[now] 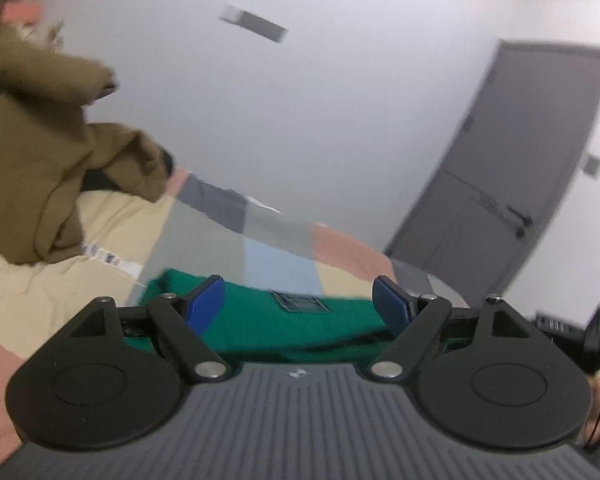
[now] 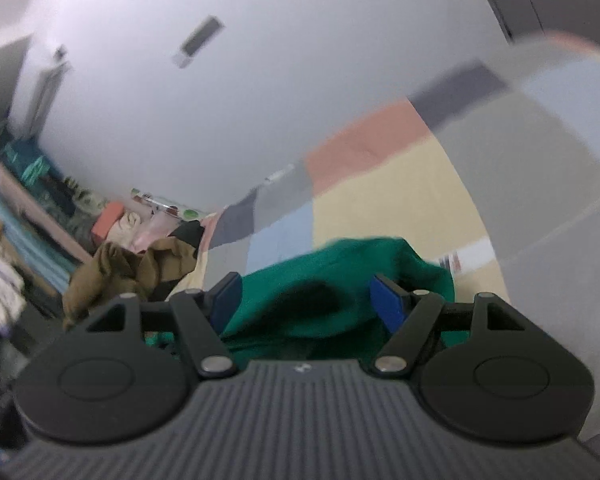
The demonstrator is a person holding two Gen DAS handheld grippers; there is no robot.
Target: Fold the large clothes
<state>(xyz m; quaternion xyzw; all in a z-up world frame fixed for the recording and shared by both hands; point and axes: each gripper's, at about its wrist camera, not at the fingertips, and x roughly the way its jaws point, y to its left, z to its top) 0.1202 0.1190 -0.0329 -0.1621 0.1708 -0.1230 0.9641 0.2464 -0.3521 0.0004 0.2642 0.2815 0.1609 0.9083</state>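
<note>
Both tongs stand spread and pinch nothing: the left gripper (image 1: 298, 304) and the right gripper (image 2: 306, 300). The green garment (image 1: 256, 320) lies just under and ahead of their blue tips, on the patchwork bedspread (image 1: 276, 260). A brown garment (image 1: 32, 168) lies left of them. Before the next fold, I would flatten the green cloth and grasp only its edge.

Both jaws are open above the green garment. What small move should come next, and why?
Probably lower the left gripper to the near edge of the green garment and grip it: both grippers are empty, and the garment lies bunched on the patchwork bedcover, not yet folded flat.
</note>
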